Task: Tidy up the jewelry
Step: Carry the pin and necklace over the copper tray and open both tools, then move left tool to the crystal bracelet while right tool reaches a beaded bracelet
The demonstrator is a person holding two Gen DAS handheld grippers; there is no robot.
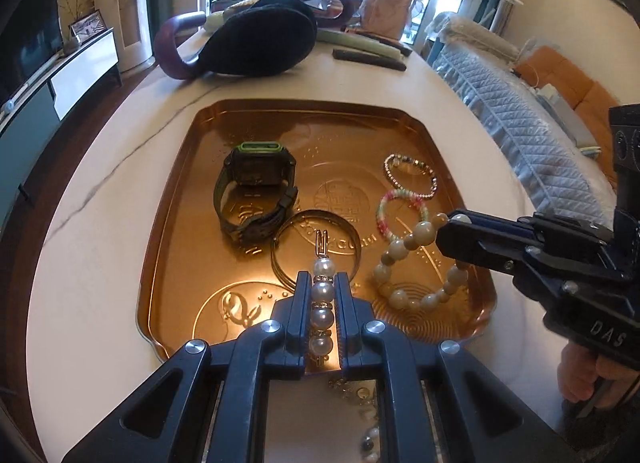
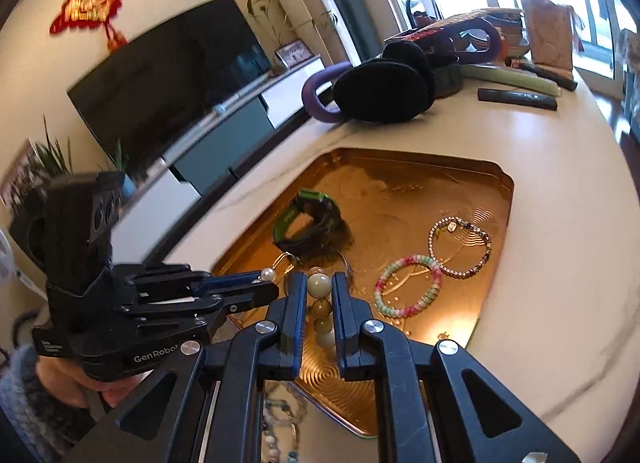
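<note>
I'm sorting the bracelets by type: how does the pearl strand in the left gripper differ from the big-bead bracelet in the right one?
The pearl strand has small white pearls with sparkly spacers and a metal clasp; the big-bead bracelet has larger cream and tan beads, no clasp visible. The strand runs straight between the fingers; the bracelet hangs as a loop. Both are clamped above the gold tray.

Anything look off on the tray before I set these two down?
Nothing damaged or spilled. The watch, bangles and two small bracelets lie apart on the tray. The left gripper holds the pearl strand; the right gripper holds the beige bead bracelet.
</note>
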